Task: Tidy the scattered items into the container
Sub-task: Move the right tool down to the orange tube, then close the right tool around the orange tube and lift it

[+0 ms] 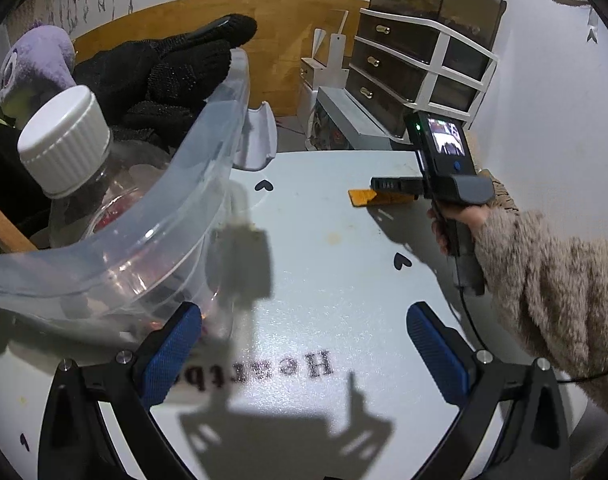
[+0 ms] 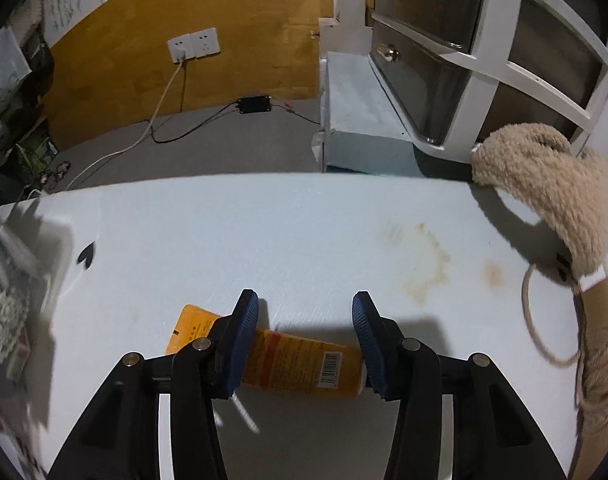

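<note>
A clear plastic container (image 1: 208, 184) stands at the left of the white table (image 1: 336, 288). It holds a white-capped bottle (image 1: 64, 136), a black glove (image 1: 172, 68) and a purple plush toy (image 1: 36, 64). My left gripper (image 1: 304, 356) is open and empty beside the container's near wall. An orange tube (image 2: 300, 364) lies flat on the table; in the left wrist view it (image 1: 368, 197) shows under the right gripper. My right gripper (image 2: 306, 344) is open, its fingers straddling the tube and apart from it.
A beige fluffy item (image 2: 544, 184) and a coil of twine (image 2: 596, 364) with a cardboard tag lie at the table's right edge. A white drawer unit (image 2: 484, 52) and a pale box (image 2: 364, 128) stand behind the table. Cables run on the floor.
</note>
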A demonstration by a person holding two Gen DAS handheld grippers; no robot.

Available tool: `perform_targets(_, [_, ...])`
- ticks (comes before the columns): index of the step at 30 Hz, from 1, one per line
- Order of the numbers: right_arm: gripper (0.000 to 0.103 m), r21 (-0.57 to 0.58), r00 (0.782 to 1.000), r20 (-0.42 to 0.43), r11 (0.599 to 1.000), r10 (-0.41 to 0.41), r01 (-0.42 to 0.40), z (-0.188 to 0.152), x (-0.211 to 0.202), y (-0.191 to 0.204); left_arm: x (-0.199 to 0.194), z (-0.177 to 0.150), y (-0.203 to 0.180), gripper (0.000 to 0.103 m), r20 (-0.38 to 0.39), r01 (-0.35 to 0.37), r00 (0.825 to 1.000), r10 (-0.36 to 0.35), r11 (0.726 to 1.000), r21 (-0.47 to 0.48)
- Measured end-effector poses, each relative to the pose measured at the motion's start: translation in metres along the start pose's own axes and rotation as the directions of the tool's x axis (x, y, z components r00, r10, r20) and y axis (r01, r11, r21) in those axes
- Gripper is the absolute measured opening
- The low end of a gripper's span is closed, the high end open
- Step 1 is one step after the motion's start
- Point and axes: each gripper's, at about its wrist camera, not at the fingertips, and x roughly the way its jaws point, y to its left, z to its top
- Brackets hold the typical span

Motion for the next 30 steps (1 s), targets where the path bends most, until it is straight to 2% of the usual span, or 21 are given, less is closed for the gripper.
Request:
perform_targets(13, [0.049,-0.018,0.999,0.009,0.999,0.036,-0.035,-0.092,-0.060,0.037,-0.027,-0.012,0.002,0.103,0.037,-0.002,0.999,0.003,1.000,-0.004])
perform_targets(22, [0.049,-0.020,0.999,-0.002,0.999,0.038,-0.038,-0.153,-0.098,0.061,-0.055,-0.042,0.008,0.103,0.057,-0.017,0.998,0.018,1.000,-0.008])
perform_targets(30, [0.049,0.004,0.999,-0.027,1.000,0.021,-0.021,-0.200,-0.131,0.078,-0.068,-0.079,0.005,0.101,0.053,0.065,0.996,-0.070,0.993,0.099])
